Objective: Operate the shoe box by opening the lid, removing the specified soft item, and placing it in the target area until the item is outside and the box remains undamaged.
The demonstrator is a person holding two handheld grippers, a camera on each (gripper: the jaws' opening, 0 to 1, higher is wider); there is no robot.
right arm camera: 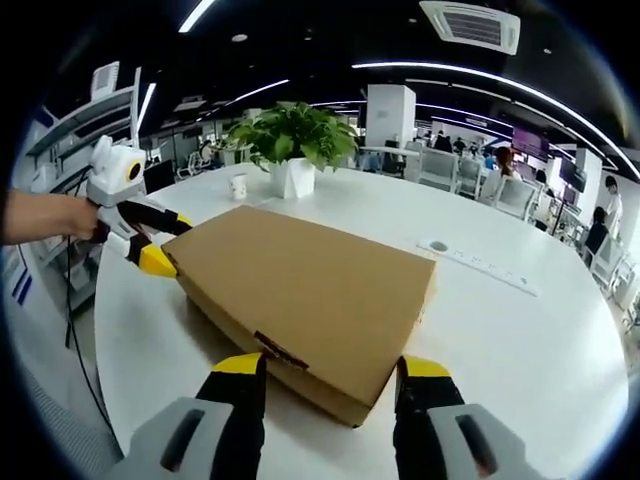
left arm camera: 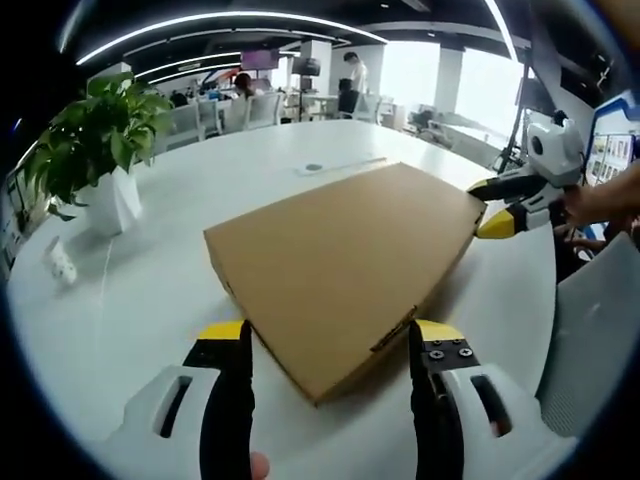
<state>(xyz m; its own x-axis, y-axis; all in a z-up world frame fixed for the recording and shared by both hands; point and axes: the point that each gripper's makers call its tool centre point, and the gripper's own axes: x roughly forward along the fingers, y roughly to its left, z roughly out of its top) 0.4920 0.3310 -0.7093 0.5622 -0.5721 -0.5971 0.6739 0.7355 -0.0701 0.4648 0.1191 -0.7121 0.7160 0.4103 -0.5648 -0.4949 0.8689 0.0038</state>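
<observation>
The shoe box (left arm camera: 345, 268) is plain tan cardboard, with no print on it. It lies on a white table (left arm camera: 130, 300). The left gripper (left arm camera: 330, 350) and right gripper (right arm camera: 330, 385) have black jaws tipped yellow on pale grey-white bodies. A green leafy plant (right arm camera: 292, 133) stands in a white pot (right arm camera: 292, 178).

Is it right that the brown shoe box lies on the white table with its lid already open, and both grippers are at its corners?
Not quite. The shoe box lies on the white table with its lid shut flat, as the right gripper view shows. The rest holds: the left gripper and the right gripper each stand open at a corner of the box.
</observation>
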